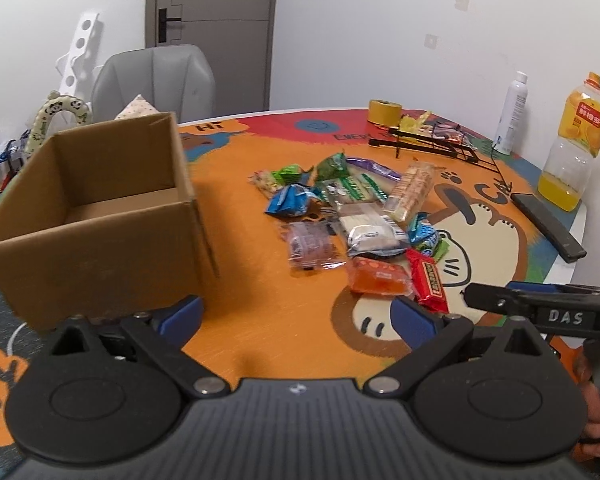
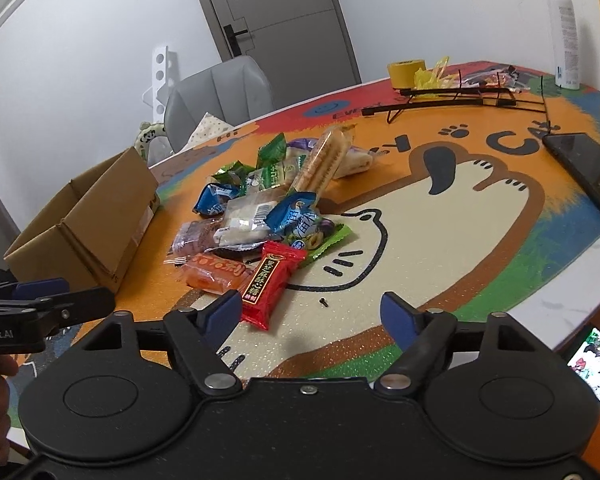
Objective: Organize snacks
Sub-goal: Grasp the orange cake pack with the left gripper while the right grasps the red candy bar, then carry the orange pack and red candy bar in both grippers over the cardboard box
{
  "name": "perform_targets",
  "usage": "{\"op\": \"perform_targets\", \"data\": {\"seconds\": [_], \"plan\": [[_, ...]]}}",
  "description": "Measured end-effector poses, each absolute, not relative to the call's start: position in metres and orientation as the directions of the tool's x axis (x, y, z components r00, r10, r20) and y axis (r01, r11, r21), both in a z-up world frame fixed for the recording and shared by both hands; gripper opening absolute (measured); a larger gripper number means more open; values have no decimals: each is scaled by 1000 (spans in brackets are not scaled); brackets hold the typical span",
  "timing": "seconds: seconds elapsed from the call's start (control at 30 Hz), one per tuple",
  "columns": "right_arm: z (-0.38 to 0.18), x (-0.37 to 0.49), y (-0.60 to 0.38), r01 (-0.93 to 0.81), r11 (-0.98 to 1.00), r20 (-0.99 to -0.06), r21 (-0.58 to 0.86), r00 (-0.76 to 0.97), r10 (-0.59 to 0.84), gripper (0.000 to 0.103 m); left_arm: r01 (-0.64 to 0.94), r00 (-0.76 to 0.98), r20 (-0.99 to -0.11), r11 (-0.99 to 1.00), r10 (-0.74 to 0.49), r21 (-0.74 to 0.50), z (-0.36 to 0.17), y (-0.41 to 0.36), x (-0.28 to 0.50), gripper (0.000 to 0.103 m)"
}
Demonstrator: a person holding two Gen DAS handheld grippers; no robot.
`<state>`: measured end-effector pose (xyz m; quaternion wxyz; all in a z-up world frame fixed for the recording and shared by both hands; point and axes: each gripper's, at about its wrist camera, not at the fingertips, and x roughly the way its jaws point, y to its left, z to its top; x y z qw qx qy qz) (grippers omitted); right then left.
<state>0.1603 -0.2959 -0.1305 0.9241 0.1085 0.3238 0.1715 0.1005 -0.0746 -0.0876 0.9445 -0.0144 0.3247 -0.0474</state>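
A pile of wrapped snacks point(image 1: 352, 208) lies mid-table; it also shows in the right wrist view point(image 2: 268, 208). A red candy packet point(image 2: 272, 284) and an orange packet point(image 2: 216, 274) lie at its near edge. An open, empty cardboard box point(image 1: 96, 216) stands left of the pile, also in the right wrist view point(image 2: 88, 220). My left gripper point(image 1: 296, 316) is open and empty, between the box and the pile. My right gripper point(image 2: 312, 312) is open and empty, its left finger point(image 2: 222, 314) beside the red packet.
On the cartoon mat point(image 2: 440, 240): a yellow tape roll point(image 1: 384, 112), a black wire rack point(image 1: 428, 142), a white spray bottle point(image 1: 512, 114), an orange juice bottle point(image 1: 576, 144), a dark phone point(image 2: 592, 172). A grey chair point(image 1: 156, 80) stands behind the table.
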Motion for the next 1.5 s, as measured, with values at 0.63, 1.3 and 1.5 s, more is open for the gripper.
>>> {"op": "perform_targets", "data": {"seconds": [0.63, 1.3, 1.5], "plan": [[-134, 189, -278, -290, 921, -580, 261, 716, 389, 41, 124, 768, -626, 990, -135, -61, -104, -94, 149, 94], [-137, 178, -304, -279, 921, -575, 271, 721, 387, 25, 178, 712, -678, 981, -181, -75, -132, -133, 174, 94], [-136, 175, -289, -300, 934, -579, 194, 734, 356, 31, 183, 738, -658, 983, -152, -23, -131, -132, 169, 57]]}}
